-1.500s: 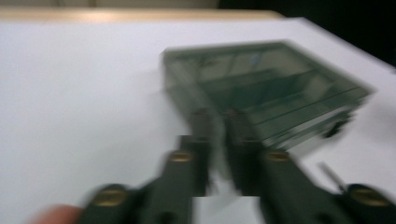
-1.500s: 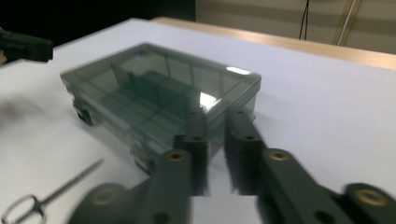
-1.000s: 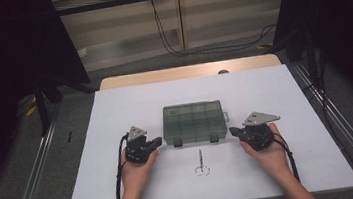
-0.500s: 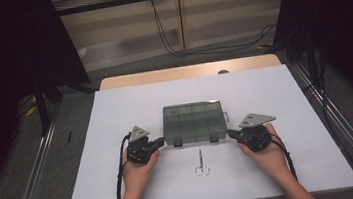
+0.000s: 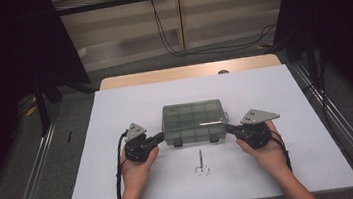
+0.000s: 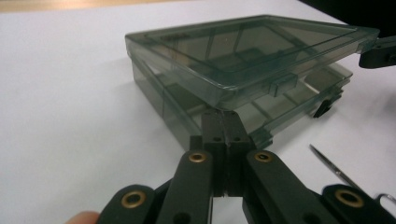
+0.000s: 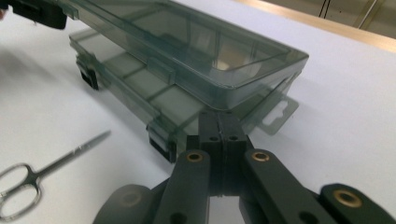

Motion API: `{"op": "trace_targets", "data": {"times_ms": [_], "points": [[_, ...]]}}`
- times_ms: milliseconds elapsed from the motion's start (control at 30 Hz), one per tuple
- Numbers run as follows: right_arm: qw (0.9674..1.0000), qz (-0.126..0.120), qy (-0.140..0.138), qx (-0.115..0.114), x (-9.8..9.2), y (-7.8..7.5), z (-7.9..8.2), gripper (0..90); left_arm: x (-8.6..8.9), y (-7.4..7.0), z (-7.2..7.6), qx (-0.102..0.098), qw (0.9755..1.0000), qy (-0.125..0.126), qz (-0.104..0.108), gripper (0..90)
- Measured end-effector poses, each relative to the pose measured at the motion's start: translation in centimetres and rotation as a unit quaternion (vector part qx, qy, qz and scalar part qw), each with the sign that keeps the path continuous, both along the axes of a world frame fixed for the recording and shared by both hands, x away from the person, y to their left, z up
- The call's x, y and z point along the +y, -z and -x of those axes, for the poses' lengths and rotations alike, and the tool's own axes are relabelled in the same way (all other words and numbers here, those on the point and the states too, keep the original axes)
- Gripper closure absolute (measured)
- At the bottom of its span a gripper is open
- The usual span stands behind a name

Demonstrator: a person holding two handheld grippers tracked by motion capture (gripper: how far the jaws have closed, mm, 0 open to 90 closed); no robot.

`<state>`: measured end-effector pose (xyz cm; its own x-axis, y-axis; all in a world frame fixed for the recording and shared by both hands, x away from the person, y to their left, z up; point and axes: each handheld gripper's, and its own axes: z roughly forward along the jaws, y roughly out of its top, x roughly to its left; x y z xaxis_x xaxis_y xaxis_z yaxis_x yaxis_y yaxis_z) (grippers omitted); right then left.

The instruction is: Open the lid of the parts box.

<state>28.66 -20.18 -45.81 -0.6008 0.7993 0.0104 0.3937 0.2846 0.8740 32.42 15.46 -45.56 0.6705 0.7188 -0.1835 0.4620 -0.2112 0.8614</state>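
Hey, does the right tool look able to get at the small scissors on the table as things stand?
Probably yes. The scissors lie flat on open table in front of the box, with nothing between them and the right tool. Its jaws are shut at the box's corner, so it must open first.

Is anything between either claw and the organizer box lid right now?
Nothing visible. The shut left claw and right claw each sit right at a front corner of the box lid, which is lifted ajar. The scissors lie nearer the person, clear.
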Motion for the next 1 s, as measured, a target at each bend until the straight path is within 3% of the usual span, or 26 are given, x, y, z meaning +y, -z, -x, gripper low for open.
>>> {"op": "trace_targets", "data": {"times_ms": [100, 400, 567, 900, 1000], "points": [[0.9999, -0.009, 0.002, -0.009, 0.2, -0.8, -0.5, 90.0, -0.3, -0.5, -0.4, -0.011, 0.9999, 0.005, -0.007, 90.0], [0.9992, -0.028, 0.015, -0.022, 0.2, -2.4, -2.3, 90.0, -1.1, -2.1, -1.7, -0.031, 0.9994, -0.004, 0.014, 90.0], [0.9986, -0.039, 0.017, -0.030, 0.4, -4.3, -3.7, 90.0, -1.2, -3.3, -2.4, -0.043, 0.9987, -0.017, 0.022, 90.0], [0.9987, -0.028, 0.023, -0.034, 1.2, -5.7, -5.8, 90.0, -1.7, -3.9, -4.3, -0.052, 0.9974, -0.030, 0.040, 90.0], [0.9986, -0.026, 0.024, -0.039, 1.3, -6.0, -6.2, 90.0, -1.9, -4.1, -4.7, -0.059, 0.9973, -0.025, 0.036, 90.0]]}}
